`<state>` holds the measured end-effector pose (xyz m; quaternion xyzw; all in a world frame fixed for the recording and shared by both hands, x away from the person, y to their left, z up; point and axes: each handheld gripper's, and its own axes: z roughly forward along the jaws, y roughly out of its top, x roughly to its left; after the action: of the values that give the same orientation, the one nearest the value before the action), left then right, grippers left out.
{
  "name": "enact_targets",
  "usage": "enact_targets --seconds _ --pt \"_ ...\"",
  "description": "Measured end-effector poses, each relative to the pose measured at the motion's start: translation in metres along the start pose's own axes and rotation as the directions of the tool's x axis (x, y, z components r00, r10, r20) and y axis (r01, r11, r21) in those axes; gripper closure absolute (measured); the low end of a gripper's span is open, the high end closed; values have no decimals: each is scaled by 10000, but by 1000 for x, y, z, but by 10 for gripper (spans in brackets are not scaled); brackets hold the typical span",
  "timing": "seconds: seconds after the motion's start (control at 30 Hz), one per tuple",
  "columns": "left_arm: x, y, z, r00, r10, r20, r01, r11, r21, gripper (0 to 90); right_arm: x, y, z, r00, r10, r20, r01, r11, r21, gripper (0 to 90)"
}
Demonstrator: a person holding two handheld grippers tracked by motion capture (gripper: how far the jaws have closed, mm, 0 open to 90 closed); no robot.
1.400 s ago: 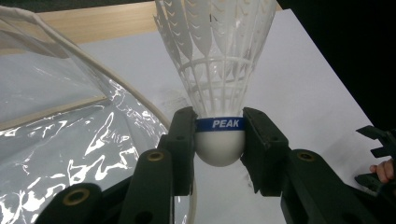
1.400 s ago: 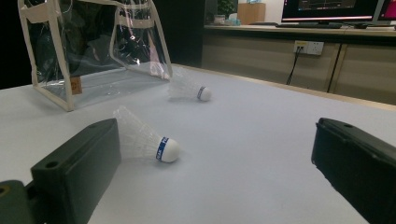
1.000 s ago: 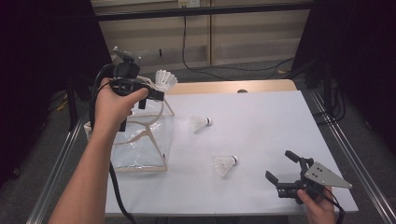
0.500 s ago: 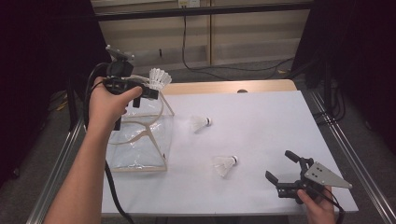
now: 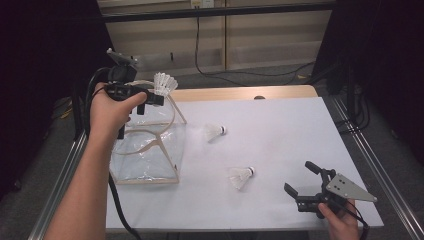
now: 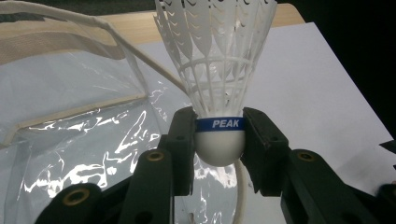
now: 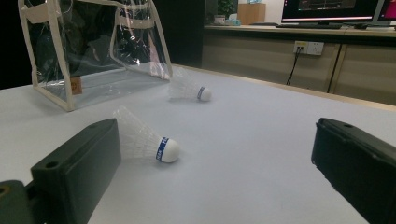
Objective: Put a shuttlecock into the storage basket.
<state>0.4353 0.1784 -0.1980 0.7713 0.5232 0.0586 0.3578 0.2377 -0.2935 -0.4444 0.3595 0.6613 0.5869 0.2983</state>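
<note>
High view: at the far left, about 9 o'clock from the table's middle, the left gripper [image 5: 156, 98] is held up in a hand [image 5: 111, 111] above the clear bag [image 5: 150, 155]. Its jaws are clamped on the cork of a shuttlecock [image 5: 164, 83], whose white feathers fan out toward 1 o'clock. The bag stands at the left edge of the white table [image 5: 280, 125], cream-trimmed, with its strap looping up beside the gripper.

Left gripper view: the two black pads press either side of the held shuttlecock [image 6: 218, 74], right at its rounded white cork and blue band, feathers pointing to 12 o'clock. The bag [image 6: 70, 140] lies behind and below, at 9 o'clock.

Moving right in the high view, a second shuttlecock [image 5: 215, 132] lies on its side just right of the bag, cork toward 3 o'clock. A third shuttlecock [image 5: 240, 176] lies nearer the person, at about 5 o'clock from the second, well apart from it.

At the table's near right corner, roughly 4 o'clock, the right gripper [image 5: 300, 180] rests low in a hand [image 5: 340, 220], jaws spread wide and gripping nothing, pointing toward 10 o'clock.

Right gripper view: between the parted jaws the third shuttlecock [image 7: 149, 140] lies near, untouched; the second [image 7: 189, 89] sits farther off, with the bag [image 7: 93, 51] at 11 o'clock.
</note>
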Motion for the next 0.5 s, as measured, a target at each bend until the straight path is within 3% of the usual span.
enact_targets --seconds 0.5 --pt "10 -2 -2 9996 -118 -245 117 9999 -55 656 0 0 0 10000 -10 -4 10 10000 -26 9"
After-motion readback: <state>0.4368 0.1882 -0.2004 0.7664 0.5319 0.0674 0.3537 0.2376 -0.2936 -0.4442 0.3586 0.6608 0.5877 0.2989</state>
